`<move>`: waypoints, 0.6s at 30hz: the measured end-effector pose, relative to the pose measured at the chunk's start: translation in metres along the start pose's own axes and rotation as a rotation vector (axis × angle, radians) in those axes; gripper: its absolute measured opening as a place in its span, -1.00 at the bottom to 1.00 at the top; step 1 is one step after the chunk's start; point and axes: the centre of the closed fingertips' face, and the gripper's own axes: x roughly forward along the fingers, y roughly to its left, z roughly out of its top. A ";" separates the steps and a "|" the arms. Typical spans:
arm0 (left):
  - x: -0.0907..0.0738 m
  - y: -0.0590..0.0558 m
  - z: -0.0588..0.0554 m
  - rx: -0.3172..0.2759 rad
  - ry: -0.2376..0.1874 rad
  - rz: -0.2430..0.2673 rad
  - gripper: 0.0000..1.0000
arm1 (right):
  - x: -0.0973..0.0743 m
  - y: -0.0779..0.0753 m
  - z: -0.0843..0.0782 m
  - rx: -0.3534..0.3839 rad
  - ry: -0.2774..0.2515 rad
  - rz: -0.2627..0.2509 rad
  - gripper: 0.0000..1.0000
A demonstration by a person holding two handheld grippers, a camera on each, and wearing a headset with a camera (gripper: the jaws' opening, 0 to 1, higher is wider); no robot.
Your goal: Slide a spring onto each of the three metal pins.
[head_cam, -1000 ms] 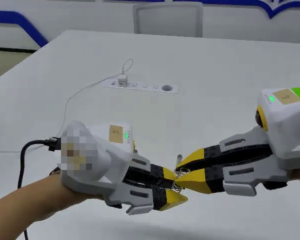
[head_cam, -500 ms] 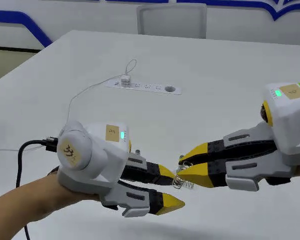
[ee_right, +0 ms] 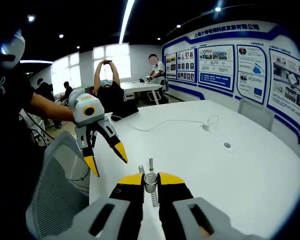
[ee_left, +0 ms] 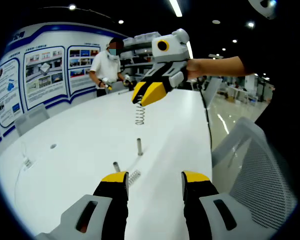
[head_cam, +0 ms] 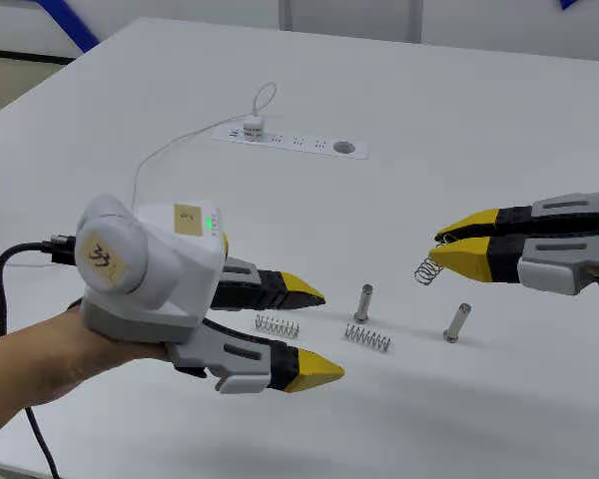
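At 8 o'clock in the head view, low over the white table (head_cam: 499, 130): left gripper (head_cam: 329, 334), released, jaws spread wide. At 3 o'clock, off the tabletop: right gripper (head_cam: 437, 247), clenched on a spring (head_cam: 426, 268) dangling from the yellow tips.

Between the two grippers, upright on the table: a pin (head_cam: 363, 302) and, at 3 o'clock from it, well apart, a second pin (head_cam: 457, 321), this one at 5 o'clock from the dangling spring with open air between. Flat on the table: a loose spring (head_cam: 367, 338) just beside that first pin's base at 6 o'clock, and another loose spring (head_cam: 277, 325) at 9 o'clock from it, seen between the left gripper's spread jaws.

From 11 to 2 o'clock beyond the pins: broad bare tabletop as far as a power strip (head_cam: 290, 143). At 9 o'clock: a black cable (head_cam: 20, 248) running off the left gripper.

In the left gripper view: table edge at 3 o'clock of the pins, with a mesh chair (ee_left: 260, 170) just past it.
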 end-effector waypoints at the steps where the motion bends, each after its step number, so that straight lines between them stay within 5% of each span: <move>1: -0.001 0.002 -0.002 -0.006 0.004 0.005 -0.09 | 0.000 -0.005 -0.003 0.005 0.009 -0.017 -0.80; 5: -0.008 0.008 -0.011 -0.027 0.008 0.031 -0.05 | 0.003 -0.024 -0.020 -0.027 0.072 -0.084 -0.80; 18: -0.032 0.035 -0.024 -0.065 0.012 0.121 0.06 | -0.004 -0.054 -0.059 0.051 0.128 -0.197 -0.80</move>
